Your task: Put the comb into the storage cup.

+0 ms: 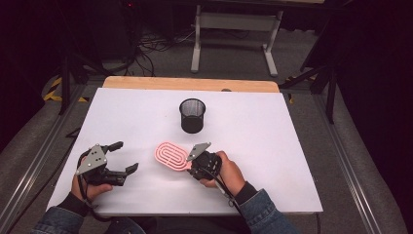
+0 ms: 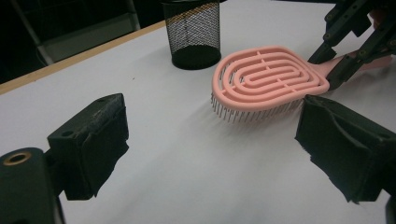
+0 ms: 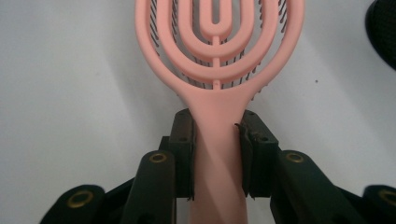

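A pink vented hairbrush (image 1: 170, 156) lies bristles-down on the white table (image 1: 282, 146), its head toward the cup. My right gripper (image 1: 193, 164) is shut on its handle; in the right gripper view the two black pads press both sides of the pink handle (image 3: 217, 154) just below the head (image 3: 217, 46). My left gripper (image 1: 126, 157) stands open to the left of the brush, nothing between its jaws. The left gripper view looks across bare table between its wide jaws (image 2: 215, 135) at the brush (image 2: 268, 77) and the right gripper (image 2: 334, 65) clamped on it.
A black mesh pen cup (image 1: 192, 116) stands upright behind the brush, near the table's middle (image 2: 194, 35) (image 3: 385, 32). A wooden strip (image 1: 190, 84) runs along the table's far edge. Beyond it are table legs and cables on the floor.
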`<state>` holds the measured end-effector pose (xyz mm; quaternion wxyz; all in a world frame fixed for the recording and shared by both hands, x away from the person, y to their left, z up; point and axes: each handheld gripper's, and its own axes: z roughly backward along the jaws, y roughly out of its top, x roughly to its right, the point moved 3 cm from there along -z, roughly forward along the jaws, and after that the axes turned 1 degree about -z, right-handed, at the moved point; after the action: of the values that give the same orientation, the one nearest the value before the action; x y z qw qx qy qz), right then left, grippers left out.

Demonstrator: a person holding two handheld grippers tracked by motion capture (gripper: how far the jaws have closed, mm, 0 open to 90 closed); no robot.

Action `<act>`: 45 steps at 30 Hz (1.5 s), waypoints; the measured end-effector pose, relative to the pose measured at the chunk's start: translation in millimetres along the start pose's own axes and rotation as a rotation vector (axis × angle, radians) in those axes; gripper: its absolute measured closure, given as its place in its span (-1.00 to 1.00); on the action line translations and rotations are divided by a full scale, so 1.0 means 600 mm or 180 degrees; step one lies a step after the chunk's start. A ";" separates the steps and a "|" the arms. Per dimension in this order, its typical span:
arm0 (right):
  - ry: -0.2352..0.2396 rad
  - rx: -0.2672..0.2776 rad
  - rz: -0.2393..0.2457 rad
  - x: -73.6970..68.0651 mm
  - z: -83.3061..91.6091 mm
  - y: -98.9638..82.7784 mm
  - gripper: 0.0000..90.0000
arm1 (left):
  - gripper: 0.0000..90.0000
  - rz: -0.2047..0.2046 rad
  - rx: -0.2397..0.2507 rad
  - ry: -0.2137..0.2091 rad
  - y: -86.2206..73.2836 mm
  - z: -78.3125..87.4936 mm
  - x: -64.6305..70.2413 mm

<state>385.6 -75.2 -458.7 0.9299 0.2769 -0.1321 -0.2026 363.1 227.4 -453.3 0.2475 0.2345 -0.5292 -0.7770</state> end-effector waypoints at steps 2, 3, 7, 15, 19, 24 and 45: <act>-0.0027 0.0059 -0.0030 0.001 0.002 0.000 0.56 | -0.77 0.0023 0.0009 -0.0009 0.000 0.000 0.000; -0.0047 0.0068 -0.0015 0.002 0.004 0.000 0.56 | -0.77 0.0028 0.0003 -0.0015 0.000 0.000 -0.001; -0.0122 0.0215 -0.0043 0.009 0.011 -0.001 0.56 | -0.81 0.0073 0.0000 -0.0005 -0.001 -0.002 -0.002; -0.0318 0.0561 -0.0062 0.020 0.028 0.001 0.56 | -0.84 -0.0020 -0.0093 -0.0014 -0.003 -0.007 0.001; -0.0410 0.0751 -0.0070 0.022 0.040 0.003 0.56 | -0.84 -0.0021 -0.0093 -0.0030 -0.003 -0.007 0.001; -0.0506 0.0923 -0.0089 0.025 0.052 0.003 0.56 | -0.84 -0.0040 -0.0105 -0.0041 -0.003 -0.008 0.002; -0.0978 0.1465 -0.0305 0.045 0.089 -0.010 0.56 | -0.75 0.0266 -0.0274 -0.0314 0.045 -0.058 0.021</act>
<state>388.4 -116.8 -415.0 0.8010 0.4528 -0.3008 -0.2506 379.2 186.4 -441.0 0.2633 0.1628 -0.5161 -0.7986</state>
